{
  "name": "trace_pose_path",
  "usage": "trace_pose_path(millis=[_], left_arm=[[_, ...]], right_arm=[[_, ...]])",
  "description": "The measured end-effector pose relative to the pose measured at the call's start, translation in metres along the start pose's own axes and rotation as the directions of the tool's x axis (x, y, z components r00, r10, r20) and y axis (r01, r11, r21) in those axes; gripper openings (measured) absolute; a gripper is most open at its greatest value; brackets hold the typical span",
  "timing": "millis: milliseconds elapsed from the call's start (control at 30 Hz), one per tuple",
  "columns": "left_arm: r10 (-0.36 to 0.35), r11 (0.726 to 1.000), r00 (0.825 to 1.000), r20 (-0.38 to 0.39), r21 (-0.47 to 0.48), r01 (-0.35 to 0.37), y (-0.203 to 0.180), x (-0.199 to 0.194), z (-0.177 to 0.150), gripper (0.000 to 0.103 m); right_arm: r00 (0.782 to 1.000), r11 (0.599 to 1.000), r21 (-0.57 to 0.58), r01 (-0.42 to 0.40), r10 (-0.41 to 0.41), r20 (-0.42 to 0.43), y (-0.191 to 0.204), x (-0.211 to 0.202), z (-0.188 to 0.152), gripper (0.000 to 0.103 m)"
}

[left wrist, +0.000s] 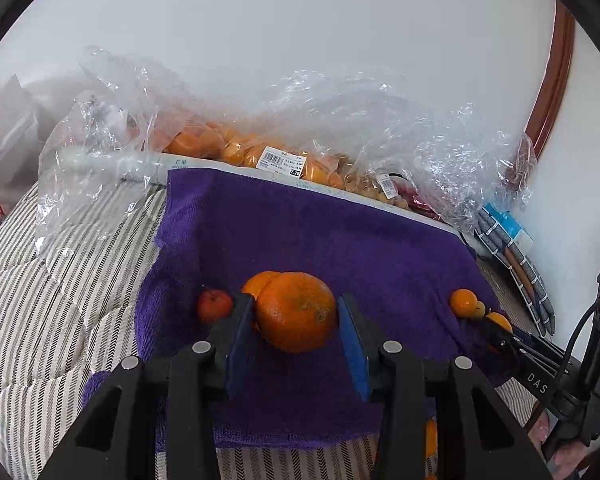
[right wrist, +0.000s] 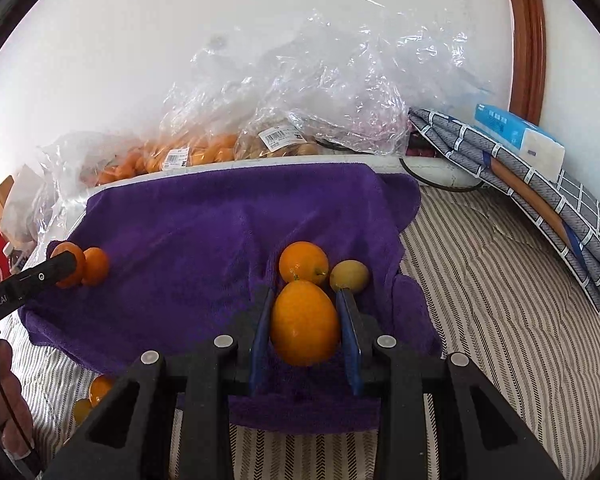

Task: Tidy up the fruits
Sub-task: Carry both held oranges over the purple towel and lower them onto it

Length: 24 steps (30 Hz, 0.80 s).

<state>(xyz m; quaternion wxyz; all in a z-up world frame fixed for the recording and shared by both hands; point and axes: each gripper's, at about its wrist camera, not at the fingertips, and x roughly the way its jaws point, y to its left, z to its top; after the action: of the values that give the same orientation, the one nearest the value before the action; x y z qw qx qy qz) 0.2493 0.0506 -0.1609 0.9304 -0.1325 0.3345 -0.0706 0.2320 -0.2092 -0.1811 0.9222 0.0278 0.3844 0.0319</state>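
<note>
Left gripper [left wrist: 296,334] jaws spread around a big dimpled orange [left wrist: 296,311] resting on the purple towel [left wrist: 300,232]; the left pad sits against the peel, the right pad is just off it. A second orange [left wrist: 257,283] touches it behind, and a small red fruit [left wrist: 214,305] sits just left of the left finger.

Right gripper [right wrist: 306,332] jaws pinch a smooth egg-shaped orange fruit [right wrist: 304,323] between blue pads. Just beyond it lie a round orange [right wrist: 303,262] and a small yellowish fruit [right wrist: 349,275], touching each other.

The towel is fuzzy terry, draped over a striped quilted cover [right wrist: 500,320].

Farther back, crinkled clear plastic bags [left wrist: 204,136] with barcode labels hold many small oranges; another bag [right wrist: 300,132] holds pale brownish fruit. A folded grey checked cloth [right wrist: 540,208] with a tissue pack [right wrist: 516,136] on top lies far right, by the white wall.
</note>
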Motion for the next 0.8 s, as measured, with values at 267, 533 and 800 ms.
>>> trace_pose_path(millis=[267,533,800], left_arm=[[-0.003,1.000,1.000,0.000,-0.004,0.003,0.0010,-0.0005,0.0001,0.040],[-0.006,1.000,1.000,0.001,-0.017,0.006,0.0021,-0.0003,0.0009,0.040],[0.005,1.000,1.000,0.000,0.000,-0.005,-0.0029,0.0010,-0.0020,0.040]], right_arm=[[1.000,1.000,0.023,0.011,-0.011,-0.004,-0.0048,0.0019,-0.0006,0.032],[1.000,1.000,0.026,0.017,-0.017,0.013,-0.0054,-0.0010,-0.0010,0.033],[0.999,0.998,0.053,0.018,-0.020,0.026,-0.0097,-0.0046,-0.0016,0.047]])
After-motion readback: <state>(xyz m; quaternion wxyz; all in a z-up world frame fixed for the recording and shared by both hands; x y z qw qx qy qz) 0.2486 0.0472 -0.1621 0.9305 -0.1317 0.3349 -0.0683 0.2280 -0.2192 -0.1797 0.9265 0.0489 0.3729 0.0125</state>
